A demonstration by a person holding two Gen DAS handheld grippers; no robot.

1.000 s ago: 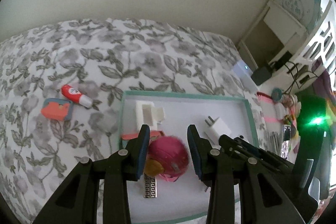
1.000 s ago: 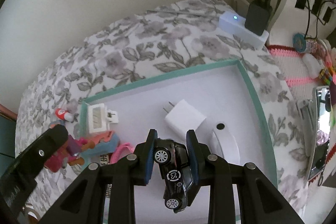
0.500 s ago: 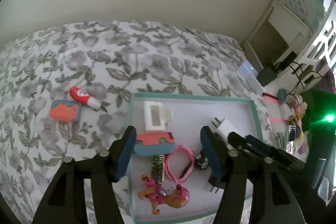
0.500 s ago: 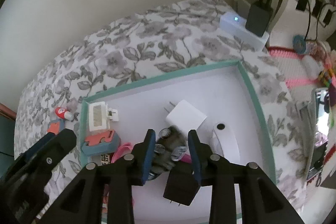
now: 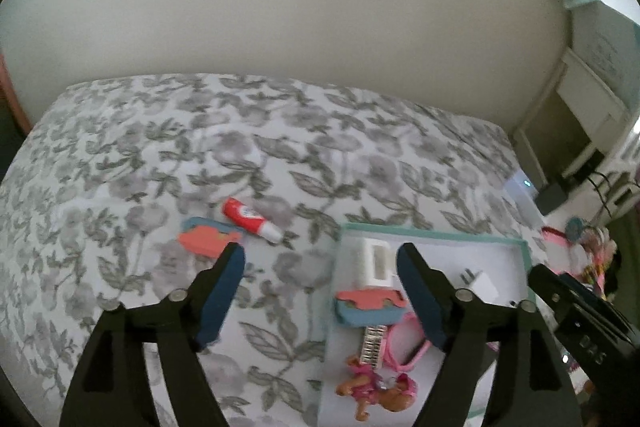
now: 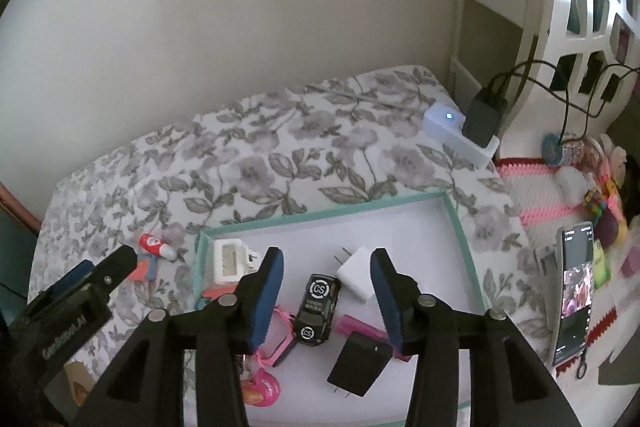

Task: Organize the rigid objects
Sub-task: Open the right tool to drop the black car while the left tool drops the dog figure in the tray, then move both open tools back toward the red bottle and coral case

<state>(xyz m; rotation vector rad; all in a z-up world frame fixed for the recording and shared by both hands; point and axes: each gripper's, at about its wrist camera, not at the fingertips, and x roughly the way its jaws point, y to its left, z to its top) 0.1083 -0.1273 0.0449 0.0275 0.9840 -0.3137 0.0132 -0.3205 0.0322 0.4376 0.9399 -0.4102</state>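
Remaining items outside the tray [image 5: 436, 235]: red glue stick [image 5: 251, 218] and orange/blue puzzle piece [image 5: 209, 237]. Both lie on the floral bed cover [image 5: 280, 155], at approx. 10 o'clock from the tray's near-left corner, just beside each other; whether they touch cannot be told.

Handling, est.:
- Glue stick: light, stiff plastic cylinder, smooth. Likely rolls if nudged. Grip across the barrel mid-length, not on the white cap end.
- Puzzle piece: flat, light, rigid, low profile on soft fabric. Take it by opposite edges; expect the pads to press into the cover.

Left claw [image 5: 320, 297]: spread wide, holds nothing, touches nothing. The puzzle piece sits at 11 o'clock off the left finger tip.

Right claw [image 6: 326, 293]: wide apart, empty, above the tray interior. The black toy car [image 6: 316, 309] lies free on the tray floor between the fingers' line of sight, no contact visible. White charger [image 6: 356, 273] at 1 o'clock from the car, black adapter [image 6: 358, 365] at 5 o'clock.

You should treat the car as placed. Direct the left claw to the glue stick or puzzle piece next.
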